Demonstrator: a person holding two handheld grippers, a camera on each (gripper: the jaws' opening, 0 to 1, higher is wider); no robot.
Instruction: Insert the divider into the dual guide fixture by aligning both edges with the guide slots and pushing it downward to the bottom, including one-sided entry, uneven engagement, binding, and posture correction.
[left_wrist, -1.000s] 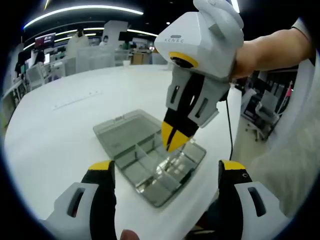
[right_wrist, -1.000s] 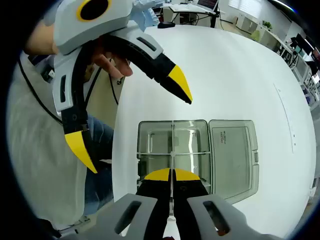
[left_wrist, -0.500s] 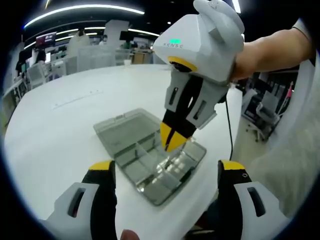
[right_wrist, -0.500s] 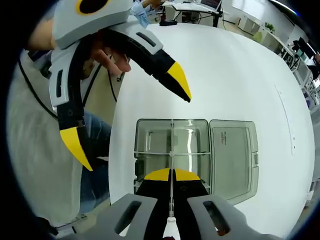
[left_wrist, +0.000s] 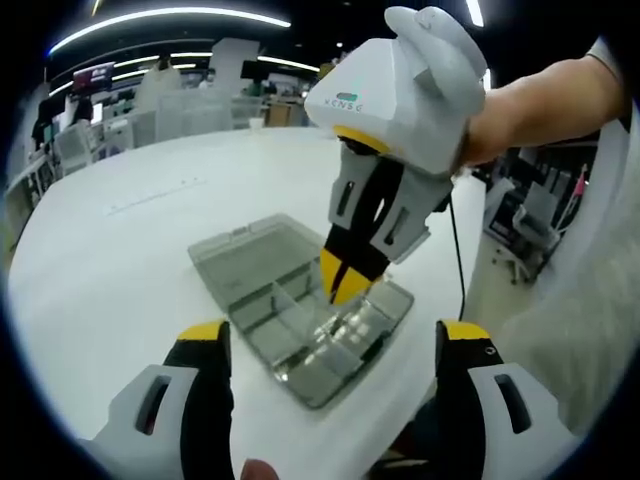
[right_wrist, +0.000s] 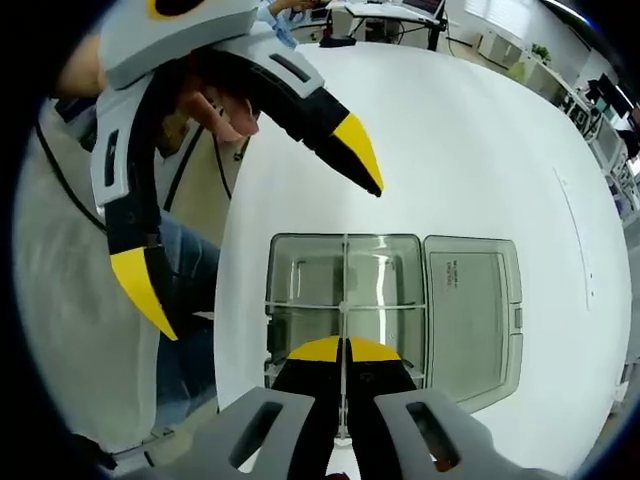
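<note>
Left gripper view:
Left gripper (left_wrist: 330, 345): jaws spread wide, empty, at 6 o'clock.
Clear plastic compartment box (left_wrist: 250, 275): centre, lid open, on round white table (left_wrist: 120, 250).
Right gripper (left_wrist: 343, 283): above box, pinching divider.

Right gripper view:
Right gripper (right_wrist: 342, 348): jaws pressed onto thin clear divider (right_wrist: 342, 395).
Box (right_wrist: 390, 300): 12 o'clock of tips.
Left gripper (right_wrist: 262, 262): 10 o'clock, spread.

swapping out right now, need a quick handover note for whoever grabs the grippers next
Right gripper: shut on the thin clear plastic divider, held edge-on over the near end of the clear plastic compartment box.
Left gripper: open, holding nothing, hovering beside the box.
Box sits on the white table with its lid folded flat open; other dividers are already fitted.
Left to do: line both edges up with the slots and push down. Seating depth can't be judged.
</note>
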